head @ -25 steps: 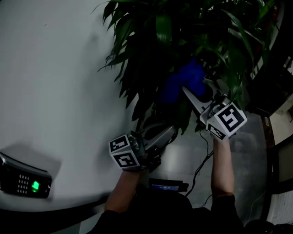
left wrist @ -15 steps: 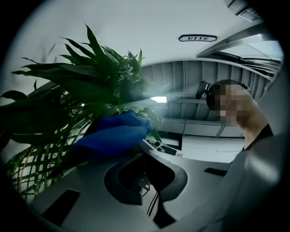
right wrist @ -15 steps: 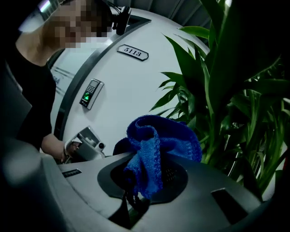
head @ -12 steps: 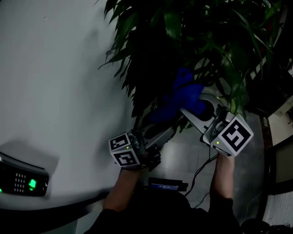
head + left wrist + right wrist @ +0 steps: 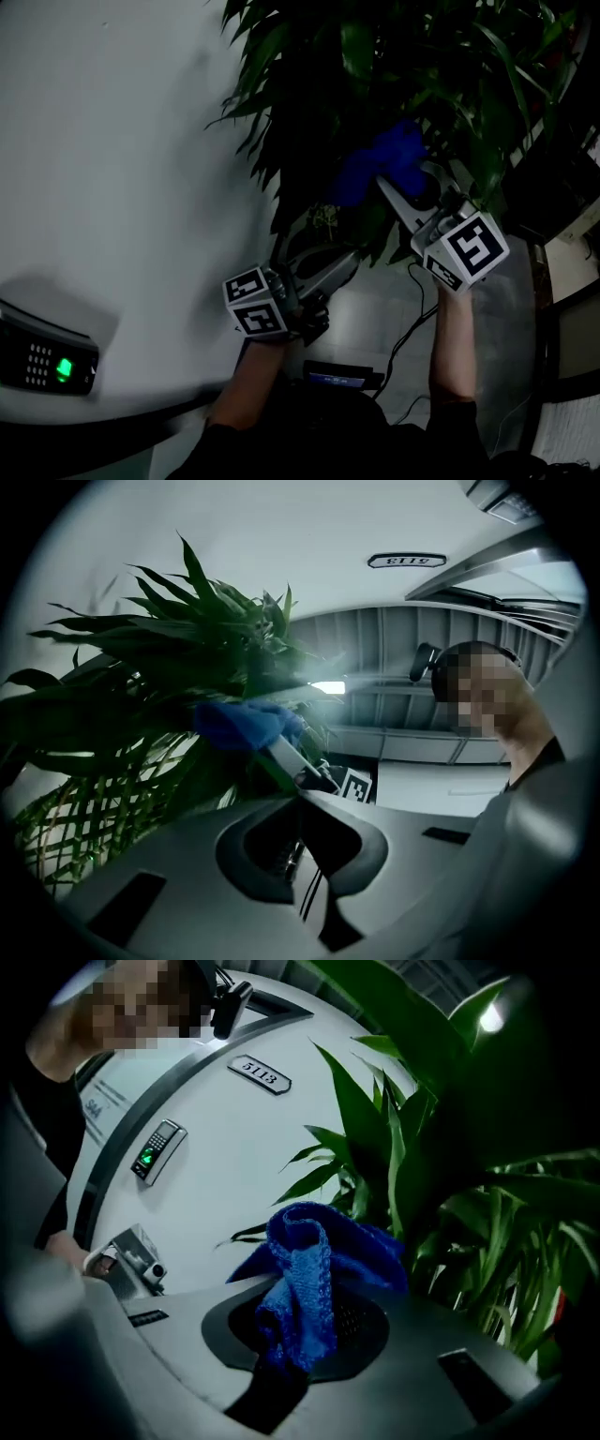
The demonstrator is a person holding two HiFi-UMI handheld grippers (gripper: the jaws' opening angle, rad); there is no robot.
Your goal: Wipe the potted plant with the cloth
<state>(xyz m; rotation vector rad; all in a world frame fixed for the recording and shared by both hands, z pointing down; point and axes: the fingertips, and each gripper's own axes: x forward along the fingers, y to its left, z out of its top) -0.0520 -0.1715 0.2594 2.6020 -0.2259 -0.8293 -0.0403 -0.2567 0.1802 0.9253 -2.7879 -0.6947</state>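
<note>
1. Head view: left tool [image 5: 349, 264], jaws pressed together, points up into the plant's [image 5: 375, 56] lower leaves; whether it pinches a leaf I cannot tell.
2. Deeper in the foliage, right tool [image 5: 386, 186] pinches the cloth [image 5: 380, 161].
3. Cloth bunches at that tool's tip, against leaves lying ahead and above it; the wipe likely runs along them.

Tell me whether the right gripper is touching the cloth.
Touching. The right gripper is shut on the cloth: the right gripper view shows the blue fabric pinched between the jaws and bunching up above them.
</note>
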